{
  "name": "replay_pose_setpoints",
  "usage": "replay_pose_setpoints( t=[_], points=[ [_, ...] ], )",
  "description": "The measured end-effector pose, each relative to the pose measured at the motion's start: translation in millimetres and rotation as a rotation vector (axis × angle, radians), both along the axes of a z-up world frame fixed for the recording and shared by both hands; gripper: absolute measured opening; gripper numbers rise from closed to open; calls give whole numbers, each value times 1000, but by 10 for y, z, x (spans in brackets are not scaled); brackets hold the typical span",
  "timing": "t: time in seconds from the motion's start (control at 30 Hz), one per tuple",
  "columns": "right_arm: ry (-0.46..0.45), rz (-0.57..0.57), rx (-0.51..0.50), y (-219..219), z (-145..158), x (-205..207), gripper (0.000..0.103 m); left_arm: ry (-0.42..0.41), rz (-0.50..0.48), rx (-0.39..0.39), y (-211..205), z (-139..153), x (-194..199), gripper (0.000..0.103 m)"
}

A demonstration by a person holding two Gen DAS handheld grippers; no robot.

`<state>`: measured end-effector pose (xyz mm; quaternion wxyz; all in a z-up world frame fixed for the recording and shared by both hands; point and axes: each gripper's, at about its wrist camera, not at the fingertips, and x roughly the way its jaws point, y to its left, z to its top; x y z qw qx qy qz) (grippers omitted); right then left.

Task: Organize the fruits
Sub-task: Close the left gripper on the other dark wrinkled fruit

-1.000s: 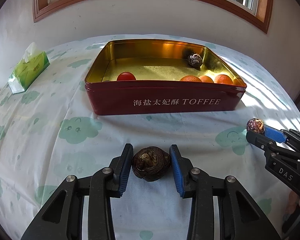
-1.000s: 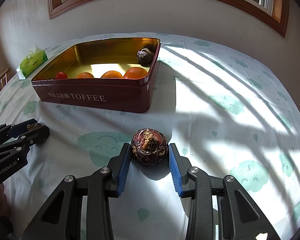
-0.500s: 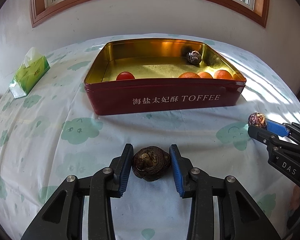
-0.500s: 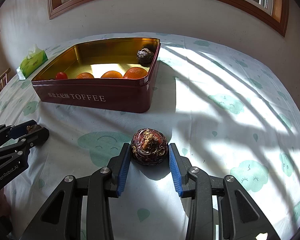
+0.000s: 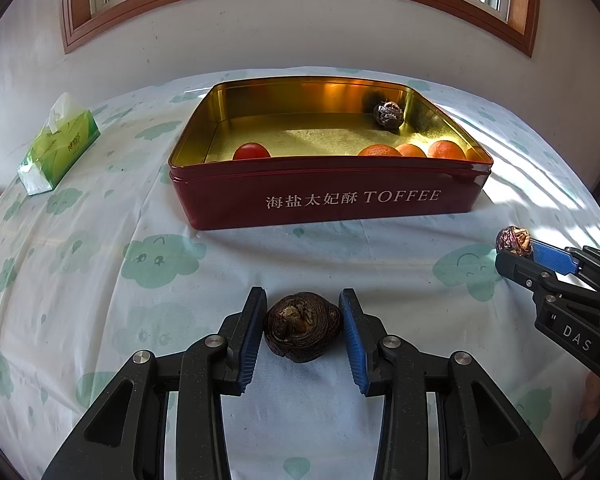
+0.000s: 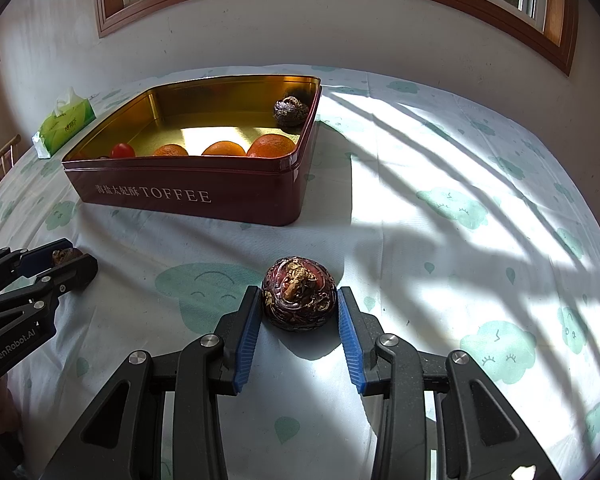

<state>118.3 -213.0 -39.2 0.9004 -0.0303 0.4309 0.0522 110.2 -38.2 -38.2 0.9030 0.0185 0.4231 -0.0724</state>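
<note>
A dark red toffee tin [image 5: 328,196] [image 6: 188,194] stands on the table, holding several oranges [image 5: 444,149], a red tomato [image 5: 251,151] and one dark wrinkled fruit [image 5: 388,115] in its far right corner. My left gripper [image 5: 302,330] is shut on a dark brown wrinkled fruit [image 5: 302,328], held just above the cloth. My right gripper [image 6: 298,316] is shut on a reddish-brown wrinkled fruit [image 6: 298,298]. Each gripper shows in the other's view, the right one [image 5: 518,250] and the left one [image 6: 66,260], each with its fruit at the tips.
A green tissue pack [image 5: 58,144] lies at the left of the table. The table wears a white cloth with green cloud prints [image 5: 160,258]. A wall and a wood-framed window stand behind the tin. Sunlit stripes fall on the right side [image 6: 480,168].
The left gripper has risen and drawn back slightly with its fruit, so the tin looks lower and farther. The right gripper has hardly moved.
</note>
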Motion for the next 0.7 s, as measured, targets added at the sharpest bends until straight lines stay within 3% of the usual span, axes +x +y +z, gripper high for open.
replay_pose_setpoints(
  t=[0.7],
  points=[
    [6, -12, -3, 15, 9, 11, 34, 0, 5, -2, -12, 5, 7, 38]
  ],
)
